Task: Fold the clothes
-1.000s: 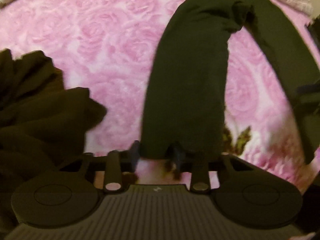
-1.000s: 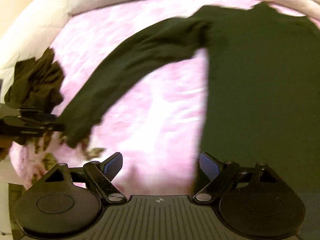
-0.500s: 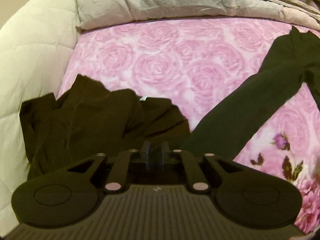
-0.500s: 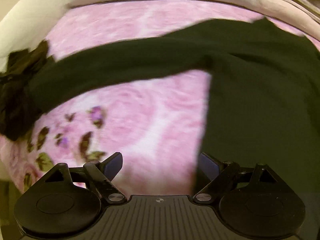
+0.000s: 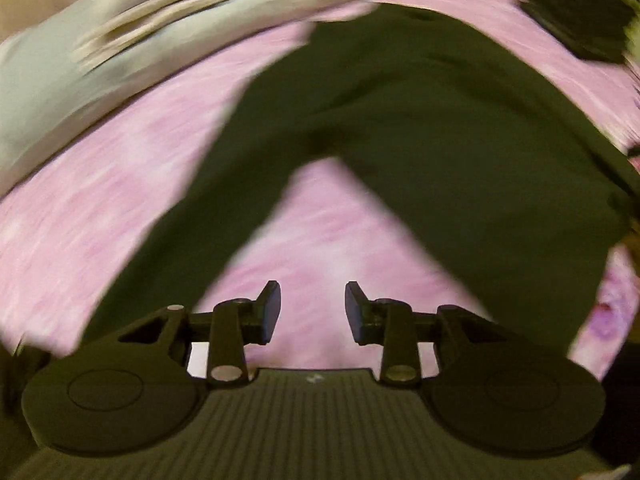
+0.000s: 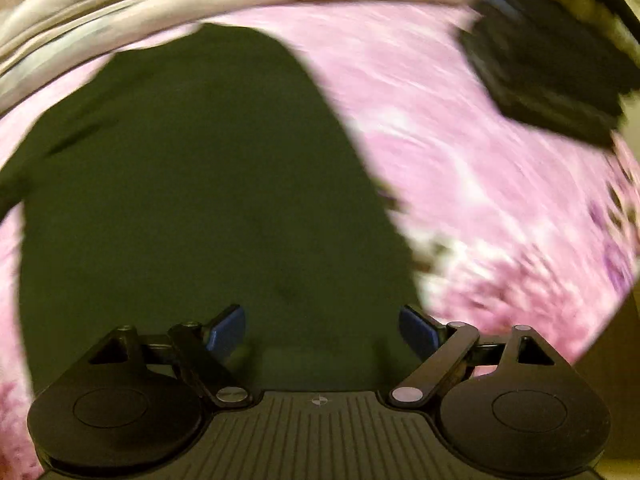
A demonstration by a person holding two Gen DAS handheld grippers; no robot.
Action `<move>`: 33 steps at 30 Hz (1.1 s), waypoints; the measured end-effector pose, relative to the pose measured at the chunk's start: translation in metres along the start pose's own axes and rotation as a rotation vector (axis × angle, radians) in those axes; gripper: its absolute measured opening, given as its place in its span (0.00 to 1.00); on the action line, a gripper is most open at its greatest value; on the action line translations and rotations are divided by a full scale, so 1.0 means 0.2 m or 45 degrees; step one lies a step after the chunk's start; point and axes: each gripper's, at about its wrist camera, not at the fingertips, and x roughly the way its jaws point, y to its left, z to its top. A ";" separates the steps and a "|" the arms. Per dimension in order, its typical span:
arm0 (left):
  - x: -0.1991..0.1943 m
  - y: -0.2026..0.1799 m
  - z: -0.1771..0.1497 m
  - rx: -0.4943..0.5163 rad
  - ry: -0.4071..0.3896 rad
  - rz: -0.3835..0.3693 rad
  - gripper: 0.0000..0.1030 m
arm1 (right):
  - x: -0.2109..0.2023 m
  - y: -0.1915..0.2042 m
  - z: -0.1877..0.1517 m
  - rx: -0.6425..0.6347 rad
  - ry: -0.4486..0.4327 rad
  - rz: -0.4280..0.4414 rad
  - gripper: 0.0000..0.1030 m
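The fingers of the left gripper [image 5: 313,310] are spread apart and nothing is held between them; only pink floral bedding [image 5: 316,236] is seen in the gap. A dark long-sleeved top [image 5: 420,120] is laid flat from 9 to 3 o'clock, one sleeve [image 5: 192,216] running toward 8 o'clock. The right gripper [image 6: 322,330] is spread wide and empty over the top's body. A dark bundle [image 6: 548,80] is blurred at 2 o'clock.

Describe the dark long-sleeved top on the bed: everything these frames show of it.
The dark top is a plain, soft-looking olive-black knit lying spread flat on the pink floral bedspread. In the left wrist view its body fills the right side while one long sleeve runs diagonally down-left. Motion blur hides seams and collar. Neither the left gripper nor the right gripper grips it; both sets of jaws stand apart.
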 end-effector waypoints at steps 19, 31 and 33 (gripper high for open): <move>0.26 -1.30 0.61 0.435 0.173 -0.205 0.30 | 0.33 -0.56 0.12 -0.069 0.062 0.463 0.02; 0.25 -1.19 0.59 0.366 0.190 -0.142 0.31 | 0.15 -0.98 0.69 -0.213 -0.410 -0.091 0.58; 0.23 -1.16 0.52 0.323 0.223 -0.109 0.31 | 0.18 -0.93 0.71 -0.241 -0.401 -0.040 0.59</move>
